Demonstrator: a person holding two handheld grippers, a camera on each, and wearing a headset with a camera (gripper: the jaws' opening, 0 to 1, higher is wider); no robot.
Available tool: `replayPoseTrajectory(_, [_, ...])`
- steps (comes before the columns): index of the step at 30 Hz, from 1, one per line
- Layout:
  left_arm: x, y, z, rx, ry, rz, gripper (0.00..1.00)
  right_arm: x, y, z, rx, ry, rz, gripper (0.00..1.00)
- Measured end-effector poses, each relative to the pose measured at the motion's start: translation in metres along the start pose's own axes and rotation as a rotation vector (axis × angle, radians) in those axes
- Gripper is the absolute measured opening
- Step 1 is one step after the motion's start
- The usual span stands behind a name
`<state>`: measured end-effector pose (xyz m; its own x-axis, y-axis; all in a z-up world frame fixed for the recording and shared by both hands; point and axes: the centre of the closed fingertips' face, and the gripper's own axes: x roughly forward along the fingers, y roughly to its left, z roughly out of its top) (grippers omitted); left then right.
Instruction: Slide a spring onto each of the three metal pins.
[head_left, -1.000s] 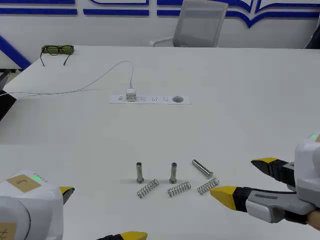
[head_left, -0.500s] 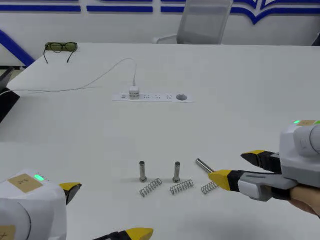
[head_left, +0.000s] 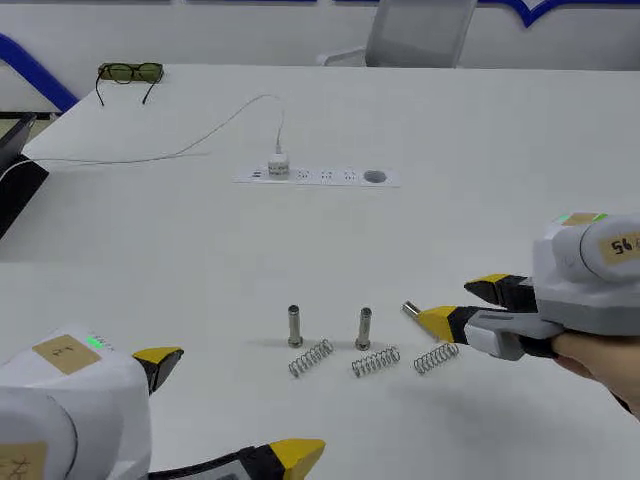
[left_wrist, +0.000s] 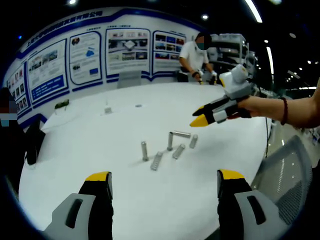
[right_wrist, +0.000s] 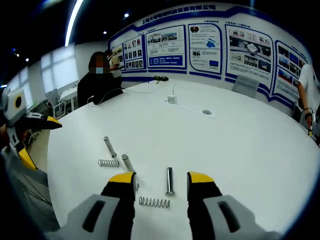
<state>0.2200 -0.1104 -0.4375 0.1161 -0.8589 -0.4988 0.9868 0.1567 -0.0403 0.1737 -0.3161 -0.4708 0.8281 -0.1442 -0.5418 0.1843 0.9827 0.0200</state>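
springs (head_left: 376, 361) lying flat on the white tabletop (head_left: 480, 140), three in a row, each just in front of a pin, none on a pin yet. left pin (head_left: 294, 325) and middle pin (head_left: 365, 327) standing straight up on their wide ends. third pin (right_wrist: 170, 181) flat on its side at the right end of the row, partly hidden behind a yellow tip in the head view. right gripper (head_left: 458, 303) right by that pin; left gripper (head_left: 235, 405) well apart from the row, back by the near edge. right fingers (right_wrist: 122, 180) apart, holding nothing, with the third pin seen in the gap between them in the right gripper view, long side pointing straight ahead, the same way as the fingers. cannot tell if the tips touch the tabletop or hang just over it. right spring (head_left: 437, 357) lying crosswise just behind the third pin, on the near side, close under the fingers. left fingers (left_wrist: 98, 177) wide apart too, holding nothing, aimed at the row from far off. likely next: squeeze the third pin across its thin side, then stand it up or hold it for a spring. pins round, smooth, shiny and hard, so quick to roll or slip. springs made of thin curly wire, light and bendy, easy to squash or flick away. tabletop flat, smooth and plain white.
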Motion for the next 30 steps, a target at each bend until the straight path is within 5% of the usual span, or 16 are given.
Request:
replayPoseTrajectory(10, [0.006,0.001,-0.003,-0.008,-0.012,-0.002,0.88,0.027,-0.003,-0.001,-0.010,0.015,0.011,0.32])
replayPoseTrajectory(30, [0.012,0.000,-0.004,0.009,-0.011,-0.024,0.86,0.066,-0.015,-0.029,0.032,0.109,0.010,0.18])
